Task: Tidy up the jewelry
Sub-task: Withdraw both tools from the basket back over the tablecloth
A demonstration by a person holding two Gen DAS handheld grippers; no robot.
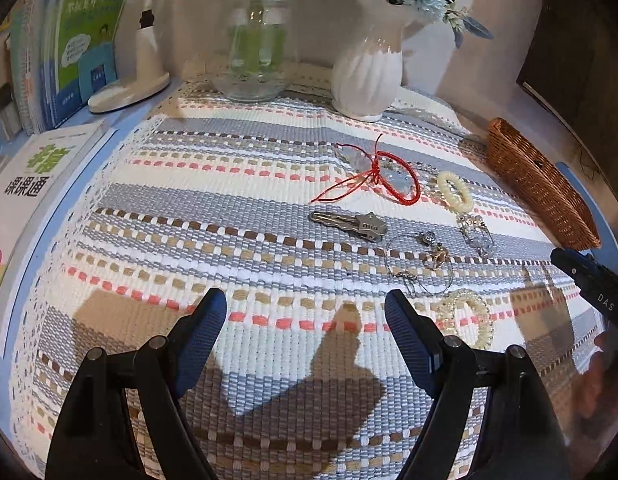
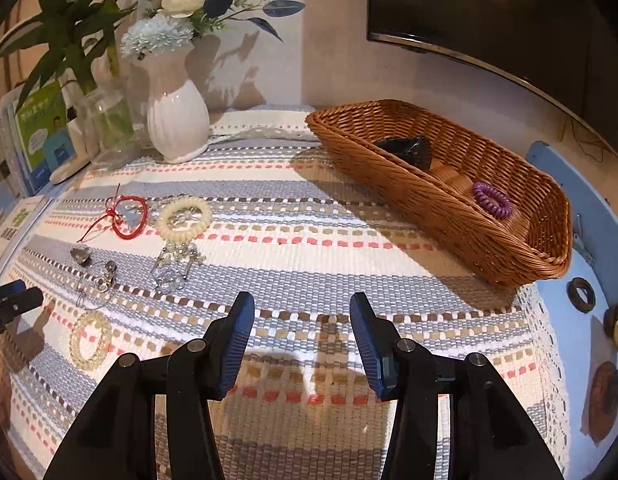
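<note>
Jewelry still lies mostly loose on the striped woven mat (image 2: 293, 240), so by my judgement the sorting is at an early stage. In the right wrist view the wicker basket (image 2: 449, 216) in the right half of the frame already holds a purple coil hair tie (image 2: 492, 199) and a dark object (image 2: 409, 148) that I cannot identify. Left of centre in that view the unsorted pieces sit close together: a red cord bracelet (image 2: 127, 216), a cream bead bracelet (image 2: 185, 216) just beside it, a clear crystal piece (image 2: 171, 268) below, a thin wire hoop with charms (image 2: 95, 280), and a pale bead bracelet (image 2: 91, 340) toward the lower left. The left wrist view adds a silver hair clip (image 1: 349, 222) near the middle of the frame, below the red cord. All of these would seem to remain for the basket. The left gripper (image 1: 305, 320) is released, its jaws spread wide over bare mat and touching nothing; the right gripper (image 2: 302, 320) is likewise spread and empty, hovering over the mat near the bottom centre. For writing, the right gripper's body at the right edge of the left wrist view carries the letters "DAS", and a white booklet (image 1: 37, 176) at the left edge shows large Chinese characters reading 课课通. A green-covered book (image 1: 89, 32) at upper left has print too small to read.
</note>
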